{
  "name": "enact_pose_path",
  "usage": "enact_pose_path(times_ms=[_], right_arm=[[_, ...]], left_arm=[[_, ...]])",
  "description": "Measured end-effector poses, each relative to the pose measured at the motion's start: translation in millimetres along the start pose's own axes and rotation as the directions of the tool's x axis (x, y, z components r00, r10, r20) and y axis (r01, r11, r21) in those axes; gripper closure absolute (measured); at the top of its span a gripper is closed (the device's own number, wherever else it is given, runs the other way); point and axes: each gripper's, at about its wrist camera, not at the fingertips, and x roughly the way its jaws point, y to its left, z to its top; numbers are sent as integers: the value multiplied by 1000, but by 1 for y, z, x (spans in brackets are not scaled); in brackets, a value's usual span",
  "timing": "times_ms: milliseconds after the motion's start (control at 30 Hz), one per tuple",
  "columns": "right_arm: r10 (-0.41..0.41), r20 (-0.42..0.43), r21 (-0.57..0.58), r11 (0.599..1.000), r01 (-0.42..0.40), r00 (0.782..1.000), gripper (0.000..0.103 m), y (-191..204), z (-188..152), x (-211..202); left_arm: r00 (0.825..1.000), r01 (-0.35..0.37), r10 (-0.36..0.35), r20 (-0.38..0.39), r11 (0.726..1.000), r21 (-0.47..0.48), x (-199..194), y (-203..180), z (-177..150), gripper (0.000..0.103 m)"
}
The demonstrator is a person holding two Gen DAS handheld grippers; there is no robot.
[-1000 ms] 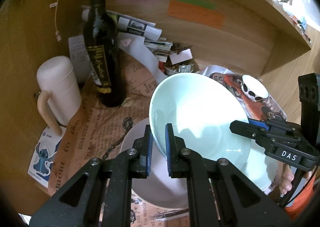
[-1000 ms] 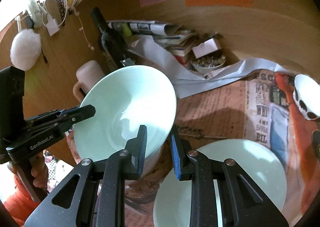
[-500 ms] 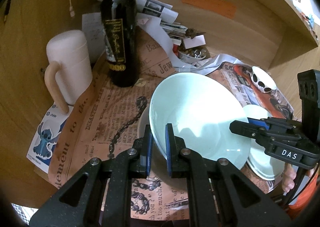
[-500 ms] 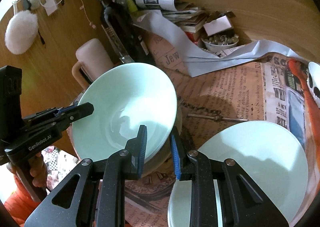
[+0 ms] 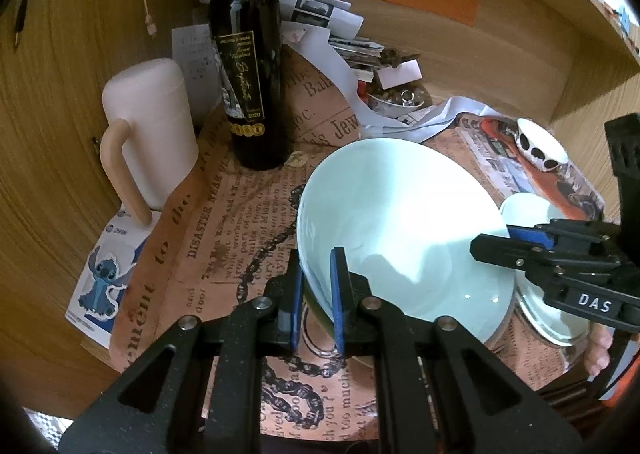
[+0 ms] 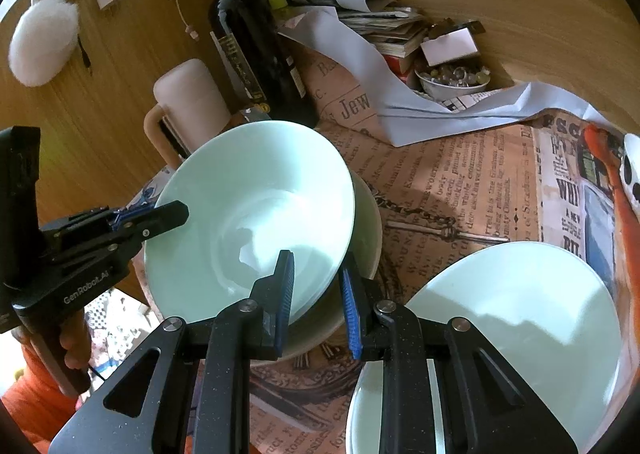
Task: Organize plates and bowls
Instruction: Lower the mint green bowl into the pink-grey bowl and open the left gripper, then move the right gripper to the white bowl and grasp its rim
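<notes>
1. The pale green bowl [image 5: 404, 222] is tilted above a wider dish [image 6: 366, 230] that sits on the newspaper-covered surface [image 5: 224, 214]. Its low side seems to rest in that dish; I can't tell whether it has fully settled.
2. The left tongs [image 5: 316, 290] are clenched on the bowl's near rim, one blue pad inside and one outside.
3. The right tongs [image 6: 316, 302] straddle the opposite rim, but a gap shows between the outer pad and the bowl. I judge them released, or barely touching.
4. Glazed ceramic like this looks stiff, fairly heavy, slick and easy to chip. The rim is the only place to take hold of it, and a one-sided pinch will let it swing, so it should be lowered slowly.
5. Both tools reach in from opposite sides at a downward angle. The left hand [image 6: 74, 346] is wrapped round its handle below the surface's edge.
6. A second pale green plate [image 6: 512, 326] lies just to the right of the stack, with another rim under it.
7. The wine bottle [image 5: 246, 54] and pink mug [image 5: 150, 130] stand well behind, out of the way.
</notes>
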Motion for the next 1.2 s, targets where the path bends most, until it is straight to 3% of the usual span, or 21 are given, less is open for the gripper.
enact_pose_path(times_ms=[333, 567, 833, 867, 900, 1000, 1200], right_arm=[[-14, 13, -20, 1000, 14, 1000, 82, 5, -3, -1], [-62, 23, -68, 996, 63, 998, 82, 10, -4, -1], [-154, 71, -197, 966, 165, 986, 61, 28, -10, -1], [-177, 80, -207, 960, 190, 981, 54, 29, -11, -1], [-186, 96, -212, 956, 203, 978, 48, 30, -11, -3], [-177, 116, -211, 957, 198, 977, 47, 29, -10, -8], [-138, 137, -126, 980, 155, 981, 45, 10, -3, -25]], left_arm=[[999, -54, 54, 0, 997, 51, 10, -4, -4, 92], [999, -31, 32, -24, 999, 38, 16, 0, -3, 90], [999, -29, 30, -24, 999, 35, 13, 0, -1, 85], [999, -28, 29, -17, 999, 36, 12, -1, 0, 85], [1000, -26, 27, -12, 999, 38, 9, -1, 1, 83], [1000, -22, 21, 7, 999, 34, 2, -3, 4, 78], [996, -1, -2, 91, 1000, 28, -22, -13, 17, 50]])
